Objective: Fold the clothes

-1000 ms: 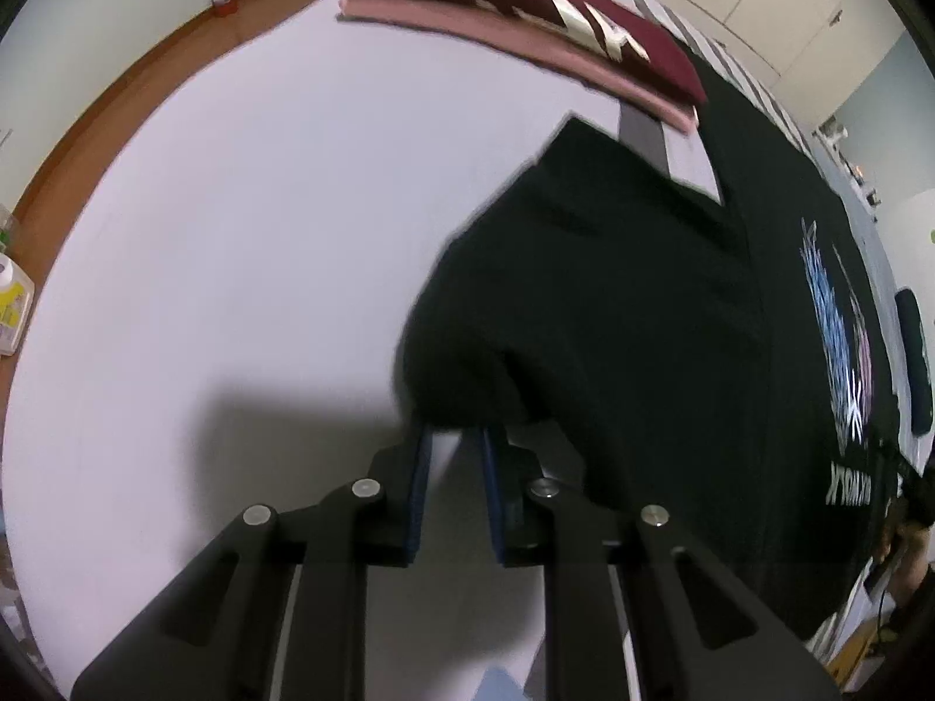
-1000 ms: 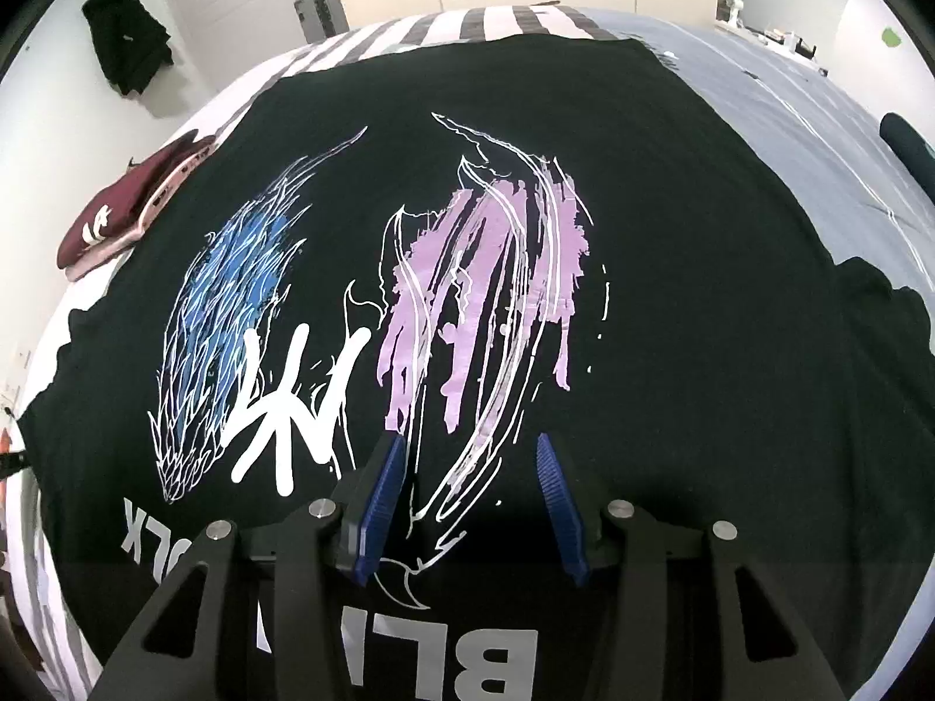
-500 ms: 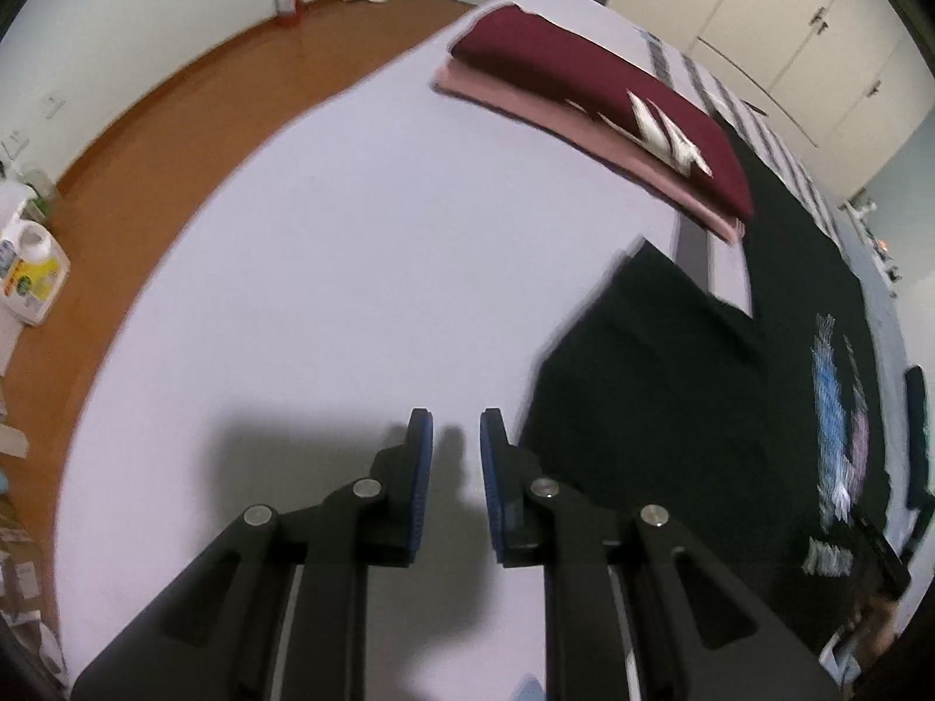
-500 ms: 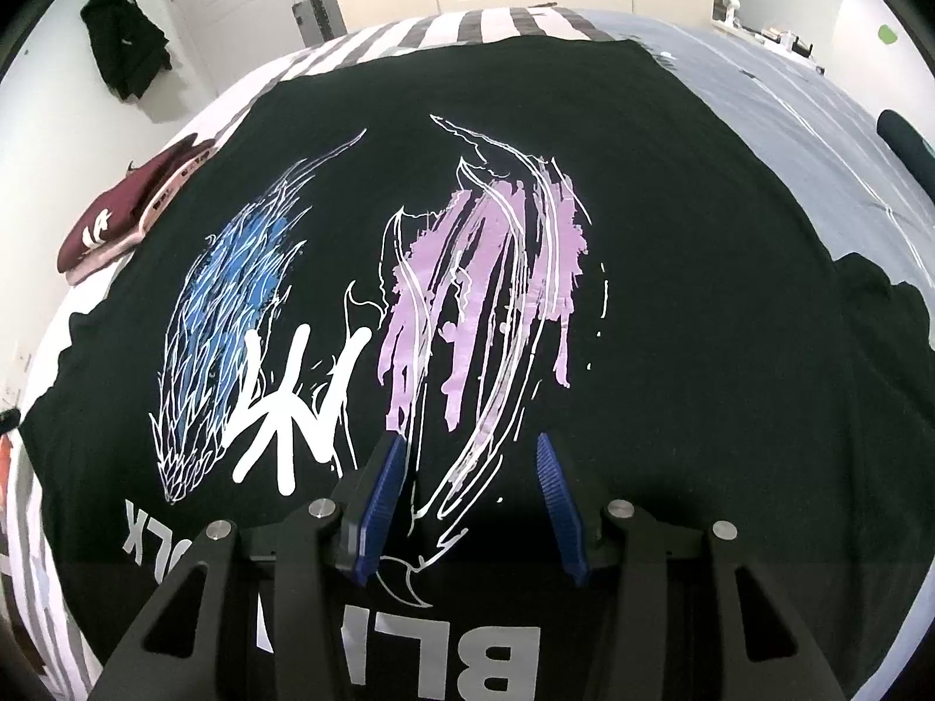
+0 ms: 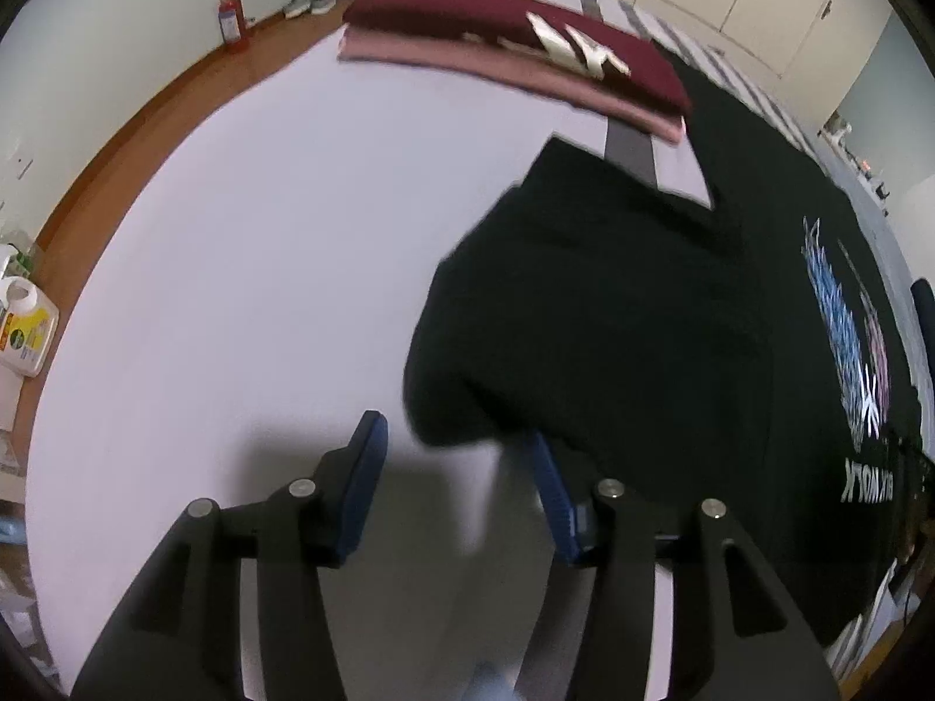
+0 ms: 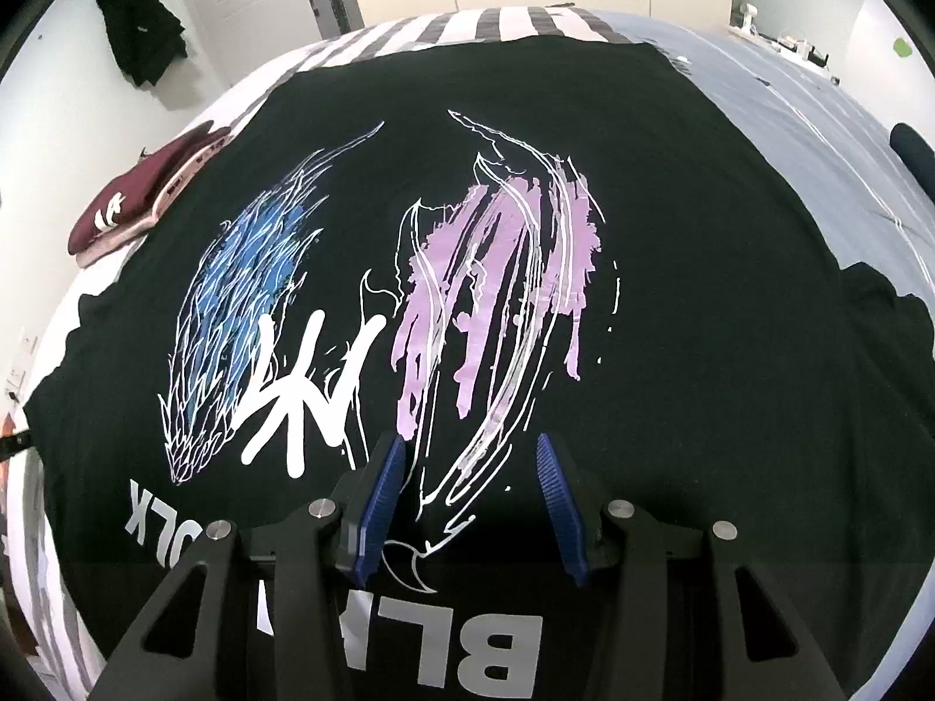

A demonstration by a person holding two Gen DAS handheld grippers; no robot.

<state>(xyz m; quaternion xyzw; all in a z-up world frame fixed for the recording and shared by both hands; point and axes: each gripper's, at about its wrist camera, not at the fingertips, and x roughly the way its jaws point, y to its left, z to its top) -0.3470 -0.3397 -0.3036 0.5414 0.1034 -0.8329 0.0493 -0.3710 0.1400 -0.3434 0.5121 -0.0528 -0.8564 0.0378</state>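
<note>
One bed [image 5: 245, 245], pale on the near side, striped grey and white farther off. One black T-shirt [image 6: 672, 187] spread flat over most of it, print side up: one blue scribble, one pink scribble, white letters near the bottom. One black sleeve [image 5: 584, 304] bunched and lifted near the left gripper, a bit blurry. Two folded shirts in one pile just past the sleeve: one dark red shirt [image 5: 502, 17] on top, one pink shirt [image 5: 526, 73] under it. Two grippers, each with two blue pads. Left gripper [image 5: 453, 470] spread wide, sleeve edge hanging just in front of its tips, can't tell if touching. Right gripper [image 6: 470, 482] spread wide too, low over the print, holding nothing. One red fire extinguisher [image 5: 232, 17] by the wall. One white jug [image 5: 23, 327] with a yellow label on the wood floor.
</note>
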